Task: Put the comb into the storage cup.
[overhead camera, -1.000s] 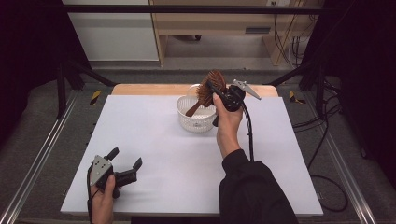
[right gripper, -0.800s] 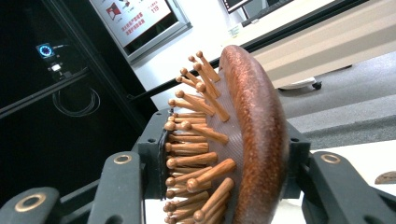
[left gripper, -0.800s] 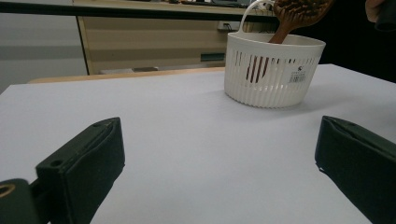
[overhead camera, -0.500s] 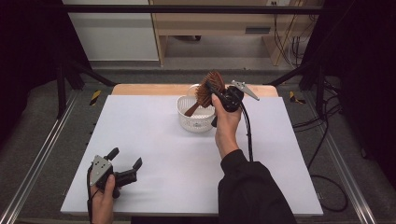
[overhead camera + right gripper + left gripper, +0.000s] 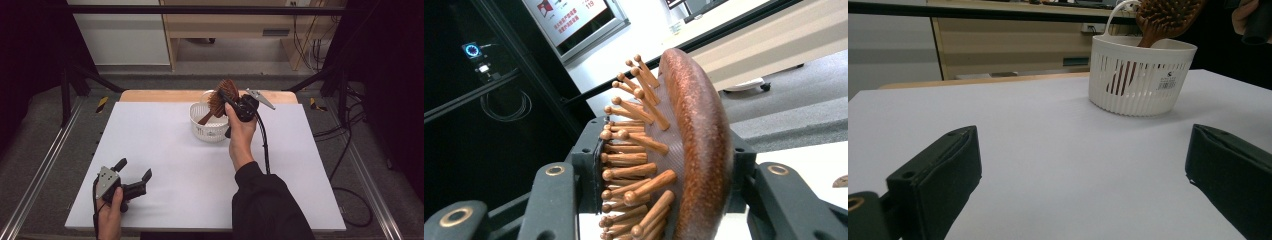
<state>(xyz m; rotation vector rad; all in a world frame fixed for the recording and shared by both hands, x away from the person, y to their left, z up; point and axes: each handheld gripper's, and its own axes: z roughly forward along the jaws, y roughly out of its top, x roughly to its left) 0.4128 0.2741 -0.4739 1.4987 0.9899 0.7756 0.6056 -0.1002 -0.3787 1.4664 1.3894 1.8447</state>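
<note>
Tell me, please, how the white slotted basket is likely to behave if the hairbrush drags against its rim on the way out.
The basket looks thin, slotted plastic, so probably light and apt to slide or tip. The hairbrush, clamped in the right gripper, leans inside it, so its handle could catch the wall.

Quick count: one white basket, one wooden hairbrush, two grippers, left and right, two hands, all on one white table.

Basket on table, far centre. Brush in right gripper, handle down in basket. Left gripper at near-left corner.
</note>
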